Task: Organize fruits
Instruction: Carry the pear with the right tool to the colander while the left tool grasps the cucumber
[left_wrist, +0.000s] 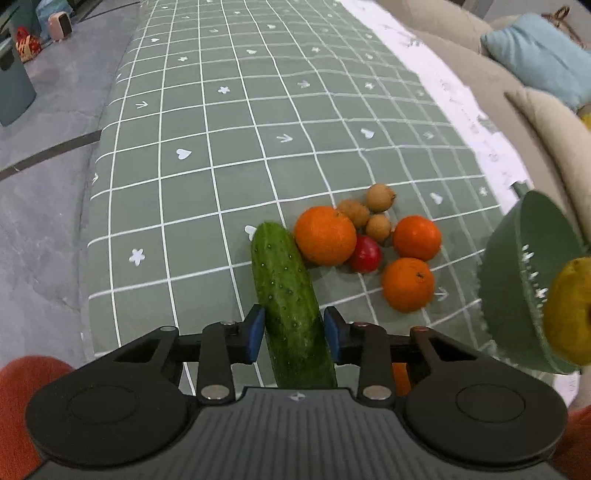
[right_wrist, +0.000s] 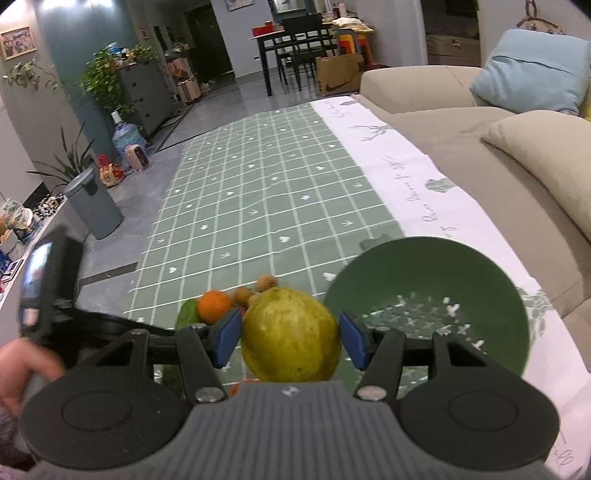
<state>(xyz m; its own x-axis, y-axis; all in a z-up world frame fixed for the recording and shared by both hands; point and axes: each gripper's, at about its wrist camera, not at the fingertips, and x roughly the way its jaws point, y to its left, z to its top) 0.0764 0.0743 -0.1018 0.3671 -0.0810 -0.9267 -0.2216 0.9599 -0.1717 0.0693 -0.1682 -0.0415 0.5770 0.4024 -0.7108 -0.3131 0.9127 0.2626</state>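
Observation:
My left gripper has its blue pads against both sides of a green cucumber on the checked green cloth. Beside it lie three oranges, a red fruit and three small brown fruits. My right gripper is shut on a yellow-green pear-like fruit, held just left of the empty green bowl. The bowl and the yellow fruit also show at the right of the left wrist view.
A beige sofa with a blue cushion runs along the table's right side. A white cloth strip borders the green cloth. A grey bin and plants stand on the floor to the left.

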